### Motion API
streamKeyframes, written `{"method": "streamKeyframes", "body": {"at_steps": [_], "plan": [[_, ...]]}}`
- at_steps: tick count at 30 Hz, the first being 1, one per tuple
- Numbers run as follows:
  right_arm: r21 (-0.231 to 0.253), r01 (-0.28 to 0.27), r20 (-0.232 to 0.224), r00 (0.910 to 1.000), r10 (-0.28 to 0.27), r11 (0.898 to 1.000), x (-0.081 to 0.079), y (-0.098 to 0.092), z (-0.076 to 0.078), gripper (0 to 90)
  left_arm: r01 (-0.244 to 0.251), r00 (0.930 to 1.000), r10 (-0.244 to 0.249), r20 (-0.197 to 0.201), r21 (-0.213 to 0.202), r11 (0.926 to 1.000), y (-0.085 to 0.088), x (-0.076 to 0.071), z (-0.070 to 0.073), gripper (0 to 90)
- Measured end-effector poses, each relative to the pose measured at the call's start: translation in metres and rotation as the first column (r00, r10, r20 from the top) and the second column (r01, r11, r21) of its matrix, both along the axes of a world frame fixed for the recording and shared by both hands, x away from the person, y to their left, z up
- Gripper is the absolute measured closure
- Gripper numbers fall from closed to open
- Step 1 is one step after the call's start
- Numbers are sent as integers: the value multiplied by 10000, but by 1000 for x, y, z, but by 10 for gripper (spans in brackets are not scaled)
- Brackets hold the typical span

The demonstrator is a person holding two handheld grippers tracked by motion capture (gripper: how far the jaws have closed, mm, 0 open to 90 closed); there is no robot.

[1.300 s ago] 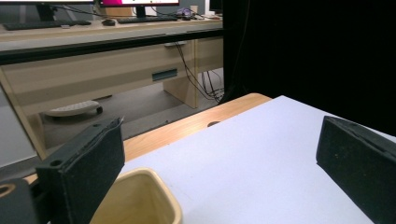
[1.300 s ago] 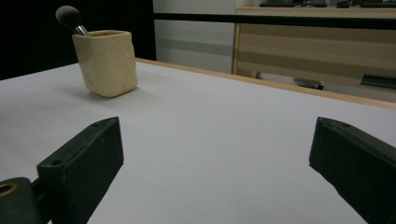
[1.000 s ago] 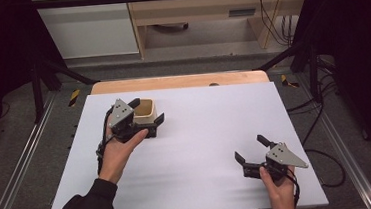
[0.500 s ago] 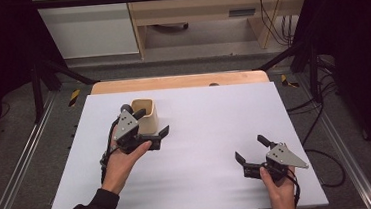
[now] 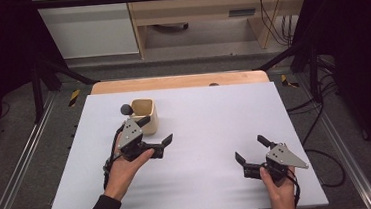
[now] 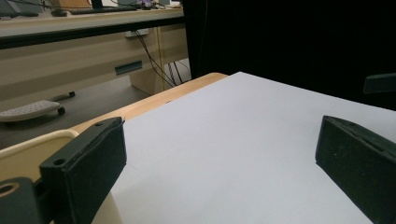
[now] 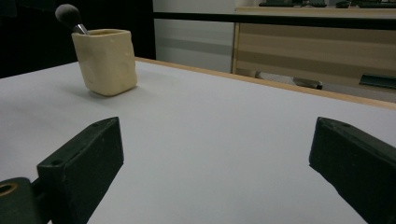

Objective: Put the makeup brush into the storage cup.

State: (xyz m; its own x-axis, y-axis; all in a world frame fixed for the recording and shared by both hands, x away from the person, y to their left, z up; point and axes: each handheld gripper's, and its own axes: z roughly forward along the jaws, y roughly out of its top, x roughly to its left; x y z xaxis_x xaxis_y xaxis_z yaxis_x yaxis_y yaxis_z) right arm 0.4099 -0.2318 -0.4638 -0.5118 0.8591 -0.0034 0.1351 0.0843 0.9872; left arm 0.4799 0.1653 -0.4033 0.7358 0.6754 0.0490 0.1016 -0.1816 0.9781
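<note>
1. The cream cup [image 5: 144,116] stands upright on the desk [image 5: 211,132], toward its far left part, with a brush [image 5: 125,109] leaning out over the cup's left rim, bristle head up. That is a sensible rest for a brush: the handle sits inside and the soft head stays clear of the desk.
2. The left claw [image 5: 157,134] hovers just in front of the cup and a little to its right, jaws spread wide with nothing between them. In the left gripper view one jaw sits right beside the cup's wall [image 6: 23,158]; I cannot tell whether they touch.
3. The right claw [image 5: 250,149] is held low, well apart from the cup, far to the cup's right and nearer the person. Its jaws are also wide open and empty, and the right gripper view looks straight across at the cup [image 7: 106,60].
4. Room: to the right of the cup the desk surface is bare all the way across, so either claw can sweep freely there.
5. Edges: behind the cup a wooden strip [image 5: 181,81] marks the desk's far edge, fairly near; the left edge is also not far, so pushing the cup back or left looks riskier than drawing it forward.
</note>
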Motion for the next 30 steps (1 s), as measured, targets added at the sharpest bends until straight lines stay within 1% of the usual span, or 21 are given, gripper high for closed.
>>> {"method": "streamKeyframes", "body": {"at_steps": [5,10,14,18,22,24,30], "plan": [[1,-5,-28,10000,5,10000,0,0,0,33,143,9998,-143,98,7,9999,1,-4,-5,17],[-15,-8,-31,10000,8,10000,0,1,0,33,190,9998,-190,33,-94,9998,5,-7,-9,20],[6,4,-31,10000,-4,10000,0,0,0,33,281,9996,-279,71,-244,9993,9,-14,-13,23],[-20,-9,-40,10000,9,10000,0,1,-1,33,267,9996,-264,84,-342,9991,14,-20,-16,23],[-33,25,-46,10000,-26,10000,0,1,0,33,360,9993,-358,92,-273,9990,17,-26,-18,23],[-26,35,-33,10000,-35,10000,-1,1,0,33,391,9992,-387,132,-321,9987,19,-30,-19,23],[-68,53,-19,10000,-53,10000,-1,0,0,33,262,9995,-255,200,-373,9990,29,-39,-22,23]]}}
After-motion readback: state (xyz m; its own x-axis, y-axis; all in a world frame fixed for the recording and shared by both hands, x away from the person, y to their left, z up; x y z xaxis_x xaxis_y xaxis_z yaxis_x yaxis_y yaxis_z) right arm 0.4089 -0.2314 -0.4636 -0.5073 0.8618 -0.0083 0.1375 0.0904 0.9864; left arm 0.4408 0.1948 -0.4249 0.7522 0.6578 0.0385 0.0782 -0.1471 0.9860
